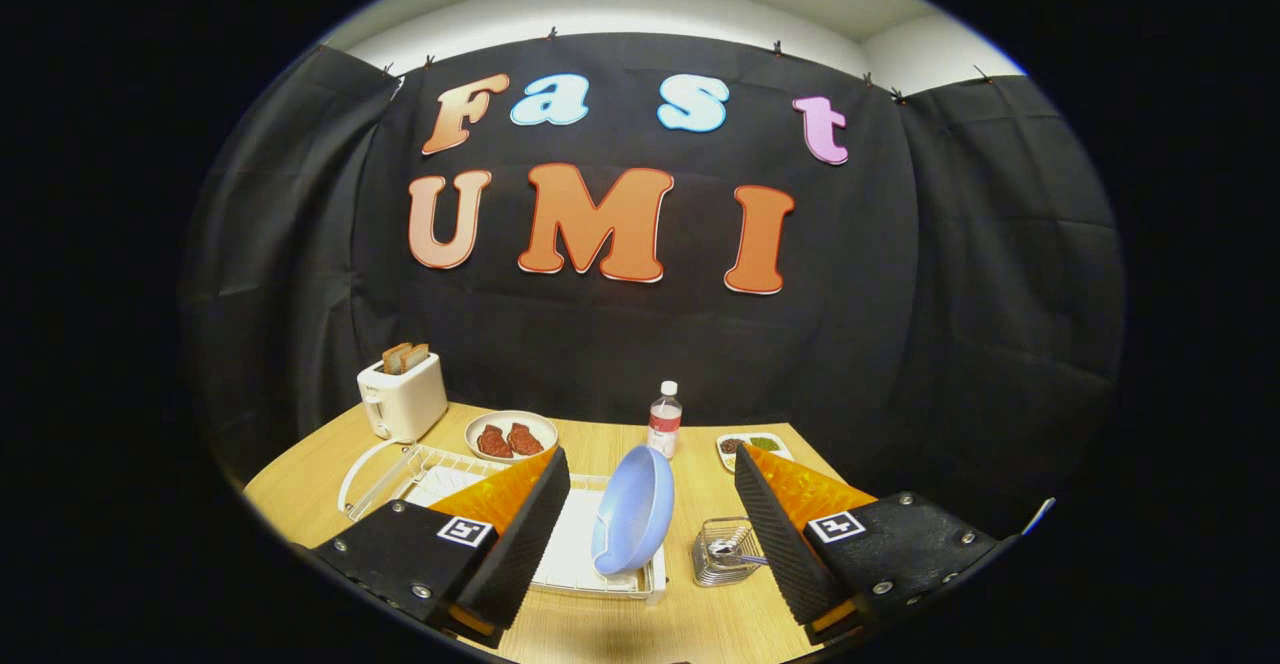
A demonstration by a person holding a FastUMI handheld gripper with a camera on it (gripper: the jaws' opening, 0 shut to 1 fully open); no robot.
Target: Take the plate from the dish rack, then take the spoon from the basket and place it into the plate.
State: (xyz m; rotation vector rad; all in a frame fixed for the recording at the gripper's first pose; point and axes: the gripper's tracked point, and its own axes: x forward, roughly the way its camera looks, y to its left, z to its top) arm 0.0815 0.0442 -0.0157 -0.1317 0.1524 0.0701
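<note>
Gripper view: plate point(632, 510) upright on edge between parted fingers point(520, 534).

A staged kitchen set inside a recording booth: black cloth walls clipped up below a white ceiling enclose a wooden table point(620, 634) carrying a toaster point(402, 399) far left, a plate of food point(511, 435), a bottle point(664, 420), a dish rack point(420, 469) and a wire basket point(725, 550).

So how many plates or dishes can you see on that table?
3. A blue plate stands on edge in the dish rack, between the open gripper fingers. A round dish sits beside the toaster. A small dish sits beyond the bottle.
</note>
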